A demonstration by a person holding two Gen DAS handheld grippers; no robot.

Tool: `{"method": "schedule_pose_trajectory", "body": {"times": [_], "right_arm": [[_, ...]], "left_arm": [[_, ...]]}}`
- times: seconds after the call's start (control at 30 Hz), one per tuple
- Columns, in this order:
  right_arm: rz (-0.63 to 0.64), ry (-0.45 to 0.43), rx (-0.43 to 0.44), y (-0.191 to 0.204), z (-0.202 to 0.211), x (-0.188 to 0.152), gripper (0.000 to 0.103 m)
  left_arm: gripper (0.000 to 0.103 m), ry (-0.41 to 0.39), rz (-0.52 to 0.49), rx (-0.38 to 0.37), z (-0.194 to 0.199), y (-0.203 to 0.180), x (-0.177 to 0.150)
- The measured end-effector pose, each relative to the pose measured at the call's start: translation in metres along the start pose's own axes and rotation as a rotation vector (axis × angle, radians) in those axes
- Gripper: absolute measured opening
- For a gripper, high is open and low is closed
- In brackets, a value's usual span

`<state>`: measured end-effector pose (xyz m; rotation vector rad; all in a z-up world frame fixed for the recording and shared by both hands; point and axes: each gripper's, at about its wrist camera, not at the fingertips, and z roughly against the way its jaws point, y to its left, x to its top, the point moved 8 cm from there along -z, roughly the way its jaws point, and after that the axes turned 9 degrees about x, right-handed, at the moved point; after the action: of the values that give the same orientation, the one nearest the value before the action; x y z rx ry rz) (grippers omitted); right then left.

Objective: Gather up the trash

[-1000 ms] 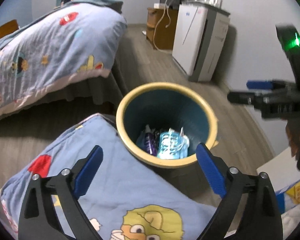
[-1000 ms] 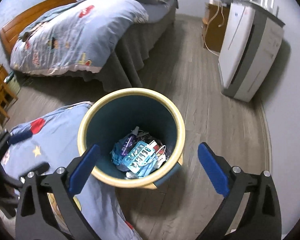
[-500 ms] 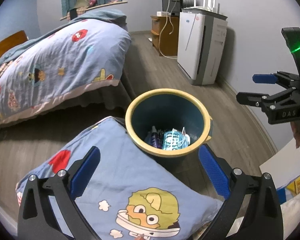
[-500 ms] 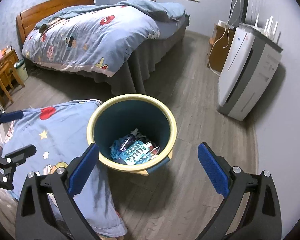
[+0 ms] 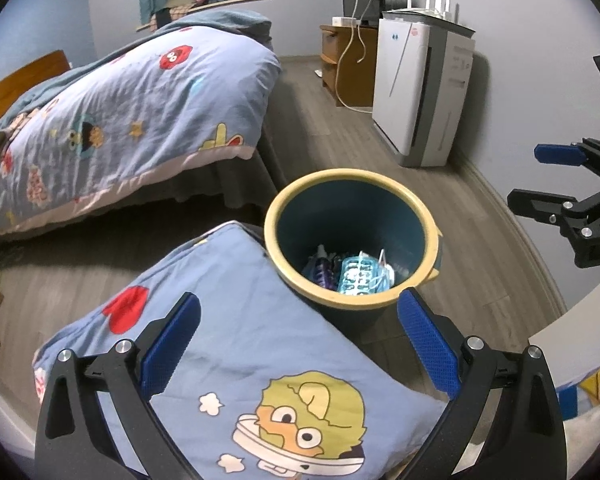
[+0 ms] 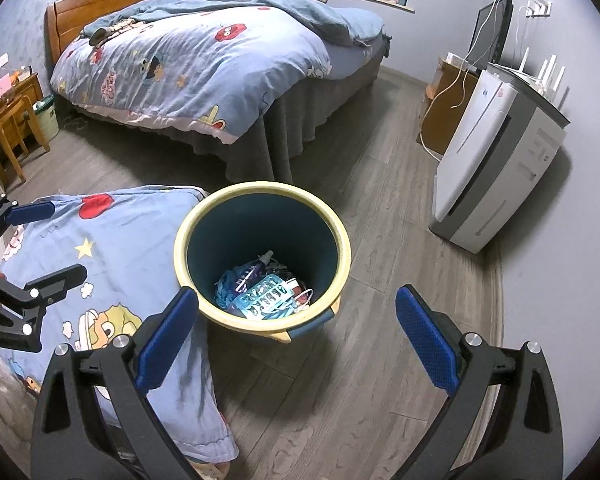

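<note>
A dark blue trash bin with a yellow rim (image 5: 432,220) (image 6: 342,240) stands on the wood floor. Trash lies at its bottom: a light blue plastic piece (image 5: 358,278) (image 6: 266,294), a purple bottle (image 5: 322,270) (image 6: 248,274) and wrappers. My left gripper (image 5: 298,344) is open and empty, above a blue cartoon pillow (image 5: 228,320), short of the bin. My right gripper (image 6: 296,338) is open and empty, above the floor in front of the bin. Each gripper shows in the other's view, the right one (image 5: 540,178) and the left one (image 6: 48,240).
A bed with a blue cartoon duvet (image 5: 120,112) (image 6: 188,64) lies behind the bin. A white air purifier (image 5: 420,88) (image 6: 496,168) stands by the right wall, next to a wooden cabinet (image 5: 350,64) with cables. A wooden chair (image 6: 8,132) is at far left.
Both grippers have pulled back and up from the bin, which now looks smaller and farther. Both stay open and empty.
</note>
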<state>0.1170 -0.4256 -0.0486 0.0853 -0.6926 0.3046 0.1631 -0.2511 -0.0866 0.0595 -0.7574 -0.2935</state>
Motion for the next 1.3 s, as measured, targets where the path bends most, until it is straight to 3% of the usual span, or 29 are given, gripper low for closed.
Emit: {"method": "schedule_pose_trajectory", "body": {"times": [1.3], "right_arm": [[0.015,0.024,-0.013,0.0044,-0.0028,-0.0046,0.097]], "left_arm": [[0.098,-0.001,-0.007,0.000,0.0006,0.0009,-0.0018]]}}
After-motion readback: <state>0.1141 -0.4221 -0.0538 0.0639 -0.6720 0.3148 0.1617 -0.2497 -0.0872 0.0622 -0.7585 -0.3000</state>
